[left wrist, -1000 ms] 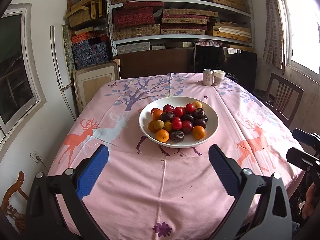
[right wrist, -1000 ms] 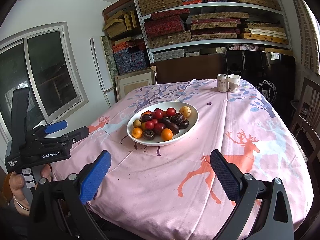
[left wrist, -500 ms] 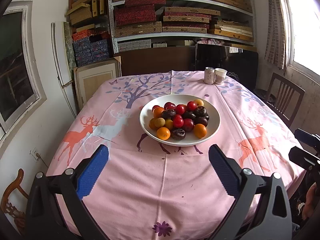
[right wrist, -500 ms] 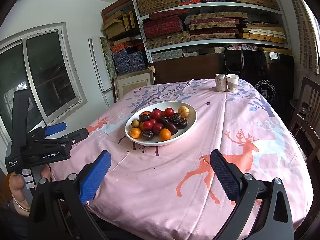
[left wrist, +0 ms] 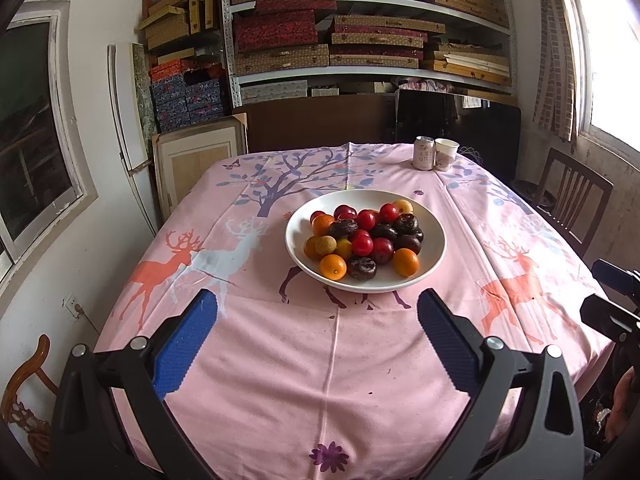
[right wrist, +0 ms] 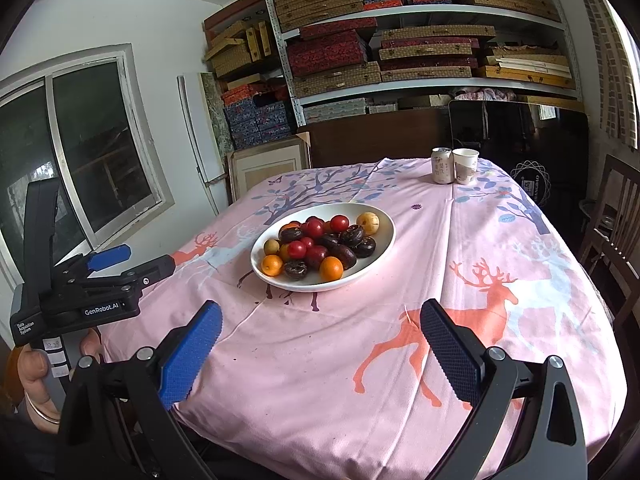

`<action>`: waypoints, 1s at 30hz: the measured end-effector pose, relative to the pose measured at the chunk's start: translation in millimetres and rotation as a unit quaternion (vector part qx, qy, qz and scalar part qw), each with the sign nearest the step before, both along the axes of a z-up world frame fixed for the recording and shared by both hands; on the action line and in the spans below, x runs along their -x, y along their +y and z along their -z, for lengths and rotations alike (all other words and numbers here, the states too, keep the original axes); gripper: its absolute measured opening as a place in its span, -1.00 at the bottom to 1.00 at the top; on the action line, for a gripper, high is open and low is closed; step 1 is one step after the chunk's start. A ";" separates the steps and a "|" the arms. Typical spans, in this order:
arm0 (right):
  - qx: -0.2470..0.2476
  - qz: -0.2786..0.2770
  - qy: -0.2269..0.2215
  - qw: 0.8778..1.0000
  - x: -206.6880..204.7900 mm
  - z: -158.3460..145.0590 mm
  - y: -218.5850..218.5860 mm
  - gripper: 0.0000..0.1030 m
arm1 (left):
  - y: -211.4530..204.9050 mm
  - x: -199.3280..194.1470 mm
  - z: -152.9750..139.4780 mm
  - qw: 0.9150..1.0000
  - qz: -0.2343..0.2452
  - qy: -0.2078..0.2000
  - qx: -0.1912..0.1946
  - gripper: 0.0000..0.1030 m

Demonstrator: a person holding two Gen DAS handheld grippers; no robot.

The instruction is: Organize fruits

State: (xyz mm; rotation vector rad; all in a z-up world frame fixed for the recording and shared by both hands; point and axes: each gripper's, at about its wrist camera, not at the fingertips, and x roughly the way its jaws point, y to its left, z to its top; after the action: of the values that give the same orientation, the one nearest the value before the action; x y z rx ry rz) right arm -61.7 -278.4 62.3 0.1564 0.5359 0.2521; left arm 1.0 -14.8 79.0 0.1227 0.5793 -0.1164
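Left gripper [left wrist: 318,320] nearest in the left wrist view, jaws spread wide, nothing between them, held over the near part of the pink tablecloth [left wrist: 328,380]. Right gripper [right wrist: 320,328] same in its own view: wide apart, empty, above the cloth's near edge.

Only the right wrist view shows the left gripper from outside [right wrist: 100,276], a black unit with a blue pad, and the hand [right wrist: 38,376] gripping its handle, a bangle on the wrist. The left wrist view catches just black parts of the right gripper [left wrist: 612,300] at its right edge; it alone shows a socket on the wall low left and a carved wooden chair back [left wrist: 24,392].

Mid-table: white bowl [left wrist: 434,246] on the cloth, well ahead of both grippers, untouched. The fruits [left wrist: 364,242] are heaped in it: orange round ones at the near side, red glossy ones in the middle, dark wrinkled ones mixed in, pale yellow ones at the left and far rim. Right view gives the same pile from the right [right wrist: 320,246].

Far end of table: can [left wrist: 423,153] and paper cup [left wrist: 446,154] side by side, touching or nearly. Beyond, shelves [left wrist: 360,40] stacked with flat boxes; dark chair [left wrist: 572,204] at right.
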 end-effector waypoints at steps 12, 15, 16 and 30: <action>0.001 -0.001 0.002 1.000 -1.3 1.2 1.5 0.93 | -2.4 1.9 -0.1 1.000 0.004 -0.003 -0.009 0.90; 0.001 0.000 0.003 1.000 -1.4 1.6 1.5 0.93 | -2.3 1.6 0.4 1.000 0.005 -0.002 -0.010 0.90; 0.000 0.000 0.003 1.000 -1.2 1.6 1.4 0.93 | -2.7 1.5 0.6 1.000 0.004 -0.002 -0.011 0.90; 0.000 0.000 0.010 1.000 -7.9 6.2 2.5 0.93 | -5.7 2.0 5.9 1.000 -0.006 -0.022 -0.021 0.90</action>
State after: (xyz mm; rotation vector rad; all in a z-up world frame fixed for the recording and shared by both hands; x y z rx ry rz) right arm -53.8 -275.9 56.1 0.1589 0.5553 0.2510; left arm -0.9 -20.6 73.1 0.1623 0.5389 -0.0903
